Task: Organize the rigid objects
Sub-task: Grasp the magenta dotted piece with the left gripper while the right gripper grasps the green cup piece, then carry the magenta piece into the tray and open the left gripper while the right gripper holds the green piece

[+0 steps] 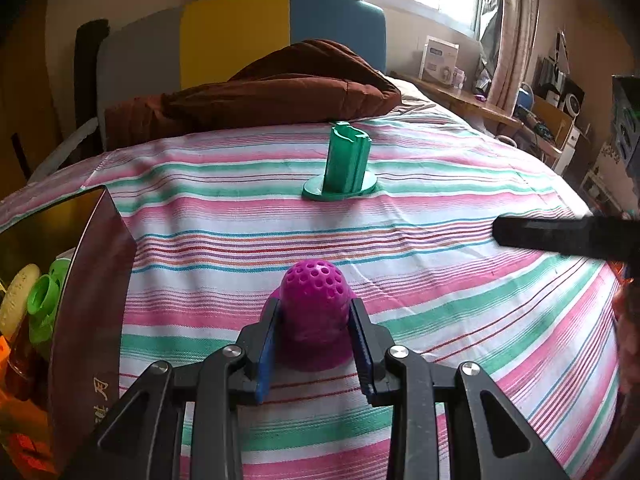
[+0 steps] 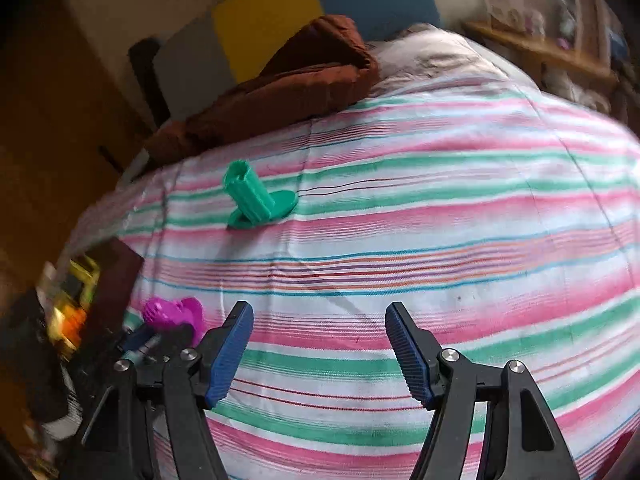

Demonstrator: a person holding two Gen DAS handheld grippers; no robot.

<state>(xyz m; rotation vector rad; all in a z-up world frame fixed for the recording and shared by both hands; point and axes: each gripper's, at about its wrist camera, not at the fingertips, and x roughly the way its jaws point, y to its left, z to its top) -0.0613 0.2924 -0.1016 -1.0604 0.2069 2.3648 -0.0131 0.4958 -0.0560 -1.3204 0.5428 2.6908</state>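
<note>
A bed covered by a sheet striped in pink, green and white (image 1: 440, 184) fills both views. The left gripper (image 1: 314, 312), black with blue ribbed pads, has its jaws clenched on a magenta plastic dome pierced with round holes (image 1: 316, 300), one pad pressed to each side. The dome stands on a wider flared base that rests on the sheet, near the front edge of the bed.

Farther back on the sheet stands a green plastic fluted post on a round flat base (image 1: 344, 166), upright and well apart from the dome. Behind it lies a crumpled brown quilted blanket (image 1: 280, 84).

At the left edge sits a dark brown box (image 1: 90, 280), open at the top, with light green, cream and orange plastic pieces (image 1: 42, 300) inside.

The right gripper (image 2: 320, 324) hovers over the bare sheet with its jaws spread wide and nothing between them. In its blurred view the magenta dome (image 2: 172, 312) sits to its left, beside the box.
</note>
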